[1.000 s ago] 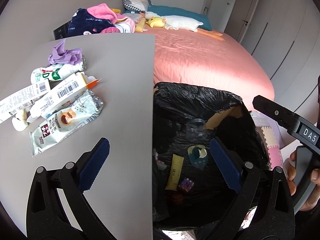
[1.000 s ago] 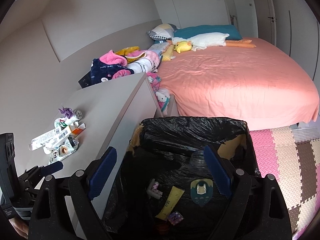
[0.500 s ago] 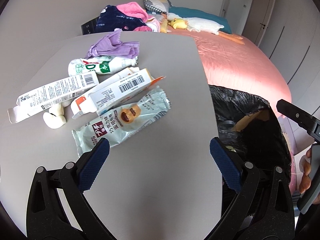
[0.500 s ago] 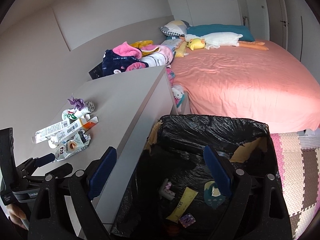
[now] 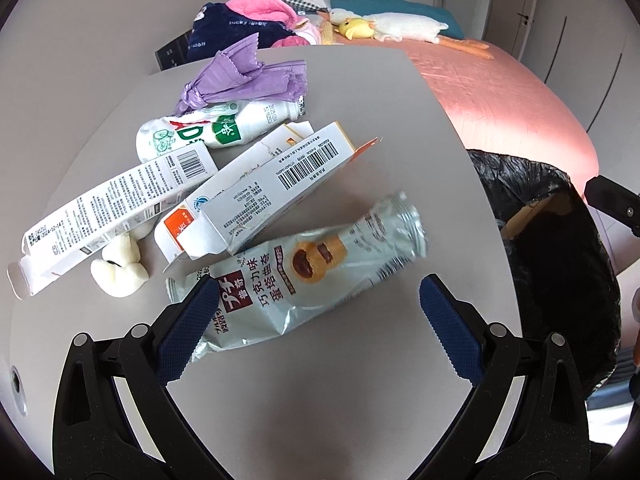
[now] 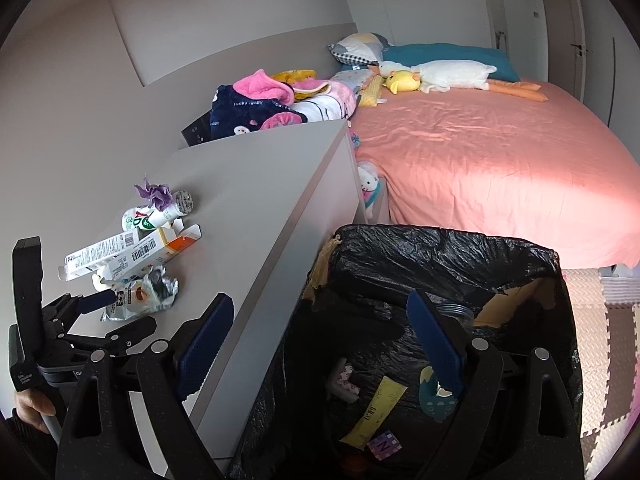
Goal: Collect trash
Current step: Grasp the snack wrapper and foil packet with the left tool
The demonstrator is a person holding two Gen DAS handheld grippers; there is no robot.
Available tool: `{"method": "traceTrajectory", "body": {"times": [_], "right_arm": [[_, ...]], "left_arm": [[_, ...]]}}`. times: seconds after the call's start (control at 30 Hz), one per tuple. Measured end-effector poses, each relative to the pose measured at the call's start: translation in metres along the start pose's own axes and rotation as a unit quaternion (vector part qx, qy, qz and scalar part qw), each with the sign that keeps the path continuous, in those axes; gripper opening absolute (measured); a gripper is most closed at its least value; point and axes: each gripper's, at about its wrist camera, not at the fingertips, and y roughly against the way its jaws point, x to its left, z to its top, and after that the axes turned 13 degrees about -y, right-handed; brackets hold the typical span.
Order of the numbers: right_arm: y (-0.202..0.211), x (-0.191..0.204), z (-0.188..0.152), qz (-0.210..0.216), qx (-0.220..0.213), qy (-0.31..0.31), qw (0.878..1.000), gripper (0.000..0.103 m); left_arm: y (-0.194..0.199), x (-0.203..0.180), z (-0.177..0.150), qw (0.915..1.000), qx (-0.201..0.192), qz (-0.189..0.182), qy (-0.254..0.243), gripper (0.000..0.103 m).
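Wrapper (image 5: 304, 276), cartons (image 5: 256, 188) on cabinet top (image 5: 320, 400)

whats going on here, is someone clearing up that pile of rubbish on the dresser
Yes. A person holds tongs in each hand. The left tongs hover open over the silver snack wrapper, the nearest piece in a pile of trash on the grey dresser top: two white cartons, a small white bottle and a purple wrapper. Nothing is gripped yet. The right tongs hang open and empty over the black-lined bin, which already holds a few scraps.
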Motion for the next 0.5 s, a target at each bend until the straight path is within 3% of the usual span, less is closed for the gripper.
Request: {"method": "traceTrajectory", "body": {"times": [0.2, 0.3, 0.37, 0.4, 0.5], "right_arm": [[-0.01, 0.009, -0.001, 0.001, 0.008, 0.005, 1.0, 0.089], [-0.015, 0.015, -0.002, 0.004, 0.012, 0.01, 1.0, 0.088], [-0.018, 0.018, -0.003, 0.006, 0.016, 0.013, 1.0, 0.089], [-0.019, 0.02, -0.004, 0.006, 0.017, 0.014, 1.0, 0.088], [-0.022, 0.023, -0.005, 0.006, 0.02, 0.016, 1.0, 0.089]], "left_arm": [[-0.005, 0.004, 0.0, 0.9998, 0.001, -0.014, -0.01, 0.096], [-0.007, 0.003, -0.002, 0.9998, -0.001, -0.01, -0.02, 0.084], [-0.005, 0.006, -0.003, 0.9997, -0.009, -0.018, -0.016, 0.069], [-0.004, 0.008, -0.003, 0.9996, -0.014, -0.023, -0.012, 0.05], [-0.002, 0.016, -0.006, 0.9992, -0.023, -0.032, 0.006, 0.036]]}}
